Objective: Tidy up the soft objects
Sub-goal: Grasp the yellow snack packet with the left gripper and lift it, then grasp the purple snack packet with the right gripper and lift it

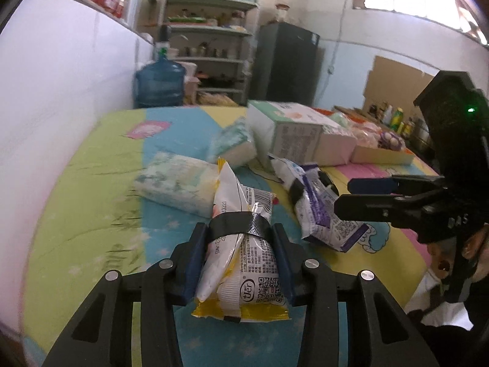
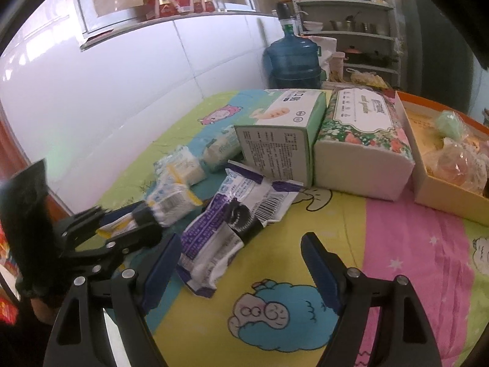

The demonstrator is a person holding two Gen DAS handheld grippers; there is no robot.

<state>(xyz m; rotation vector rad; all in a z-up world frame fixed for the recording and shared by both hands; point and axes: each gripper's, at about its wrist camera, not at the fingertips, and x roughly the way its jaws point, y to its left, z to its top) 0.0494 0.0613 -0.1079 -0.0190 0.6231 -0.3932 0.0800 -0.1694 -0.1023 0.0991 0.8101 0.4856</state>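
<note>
Left claw: clenched on the yellow-and-white packet, blue pads pressing both long sides. A black band wraps the packet just past the fingertips. The packet's far end sticks up toward 12 o'clock; its near yellow seam hangs at 6 o'clock, over the blue part of the cartoon-print sheet.

Right claw: released, jaws wide, nothing between the pads. The purple-and-white packet, also banded in black, lies on the sheet touching or just beside the left finger; its near end passes behind the finger's tip. In the left wrist view this packet sits at 2 o'clock from the held one, apart from it.

Crowded zone, 12 to 2 o'clock of the left claw: two soft tissue packs, then the green-and-white box and the floral tissue pack side by side, touching. The open cardboard box stands just beside the floral pack at the right, with soft bagged items in it.

Open room: the yellow and pink stretch of sheet from 3 to 6 o'clock of the right claw is bare; so is the green strip at 9 to 10 o'clock of the left claw, which ends at the white wall. The far edge of the surface meets a blue water jug.
</note>
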